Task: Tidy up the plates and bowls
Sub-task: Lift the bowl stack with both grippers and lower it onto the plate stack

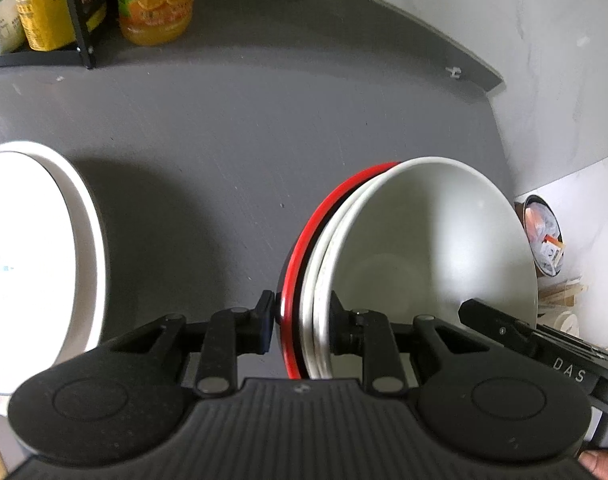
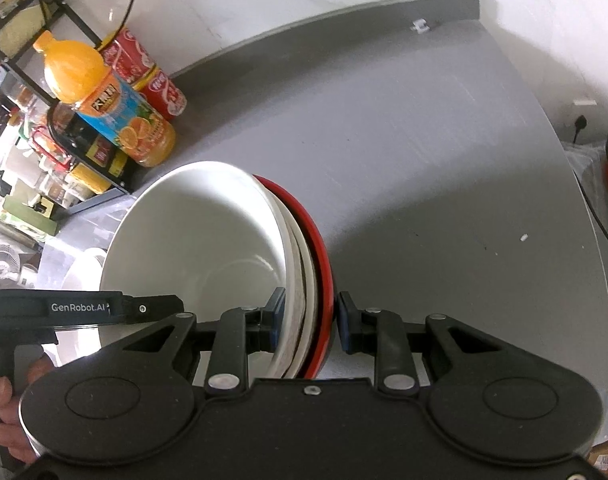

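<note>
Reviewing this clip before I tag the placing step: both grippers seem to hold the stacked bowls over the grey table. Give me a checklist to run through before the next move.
1. Left gripper shut on the bowl stack: ok, its fingers pinch the rims from both sides.
2. Right gripper shut on the opposite rim: ok.
3. Bowls nested, white inside red bowl: ok, though the rims sit slightly offset.
4. Bare grey table ahead for setting down: ok.
5. Stack apart from the white plate at left: ok, a gap shows.
6. Stack lifted or resting on the table: cannot tell, its underside is hidden.
</note>
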Available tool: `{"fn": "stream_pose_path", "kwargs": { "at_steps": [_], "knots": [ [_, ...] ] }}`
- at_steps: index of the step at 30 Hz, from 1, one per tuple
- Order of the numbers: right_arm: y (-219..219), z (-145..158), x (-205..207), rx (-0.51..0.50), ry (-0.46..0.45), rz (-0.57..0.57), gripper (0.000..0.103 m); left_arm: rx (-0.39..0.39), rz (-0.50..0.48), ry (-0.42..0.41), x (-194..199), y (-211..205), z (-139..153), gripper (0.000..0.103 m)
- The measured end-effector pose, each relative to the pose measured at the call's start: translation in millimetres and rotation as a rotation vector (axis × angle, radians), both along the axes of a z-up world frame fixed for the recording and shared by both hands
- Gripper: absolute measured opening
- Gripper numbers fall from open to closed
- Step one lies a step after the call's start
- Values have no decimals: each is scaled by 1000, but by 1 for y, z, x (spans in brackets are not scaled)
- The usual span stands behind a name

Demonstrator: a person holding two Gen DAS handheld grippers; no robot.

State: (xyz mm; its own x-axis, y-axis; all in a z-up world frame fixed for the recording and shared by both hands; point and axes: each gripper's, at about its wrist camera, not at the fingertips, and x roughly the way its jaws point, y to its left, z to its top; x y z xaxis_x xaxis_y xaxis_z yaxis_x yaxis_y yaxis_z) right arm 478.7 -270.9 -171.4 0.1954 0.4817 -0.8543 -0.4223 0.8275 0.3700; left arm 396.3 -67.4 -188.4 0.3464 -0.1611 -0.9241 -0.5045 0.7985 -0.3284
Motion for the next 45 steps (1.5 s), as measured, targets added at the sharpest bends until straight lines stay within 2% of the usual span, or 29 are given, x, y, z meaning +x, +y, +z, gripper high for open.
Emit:
{"fn": "stream_pose_path", "kwargs": {
  "at_steps": [12,23,36,45],
  "knots": [
    [33,29,-21,14,-91,41,26,-6,31,-71,-27,39,24,24],
    [72,46,-64,10,-126,34,26,-5,31,-109,-67,80,38,24],
    [130,57,-117,9,-139,33,26,-3,39,-135,-119,143,45,24],
    [178,52,-136,-2,-123,28,26,-19,49,-138,-144,190,37,24]
  ]
}}
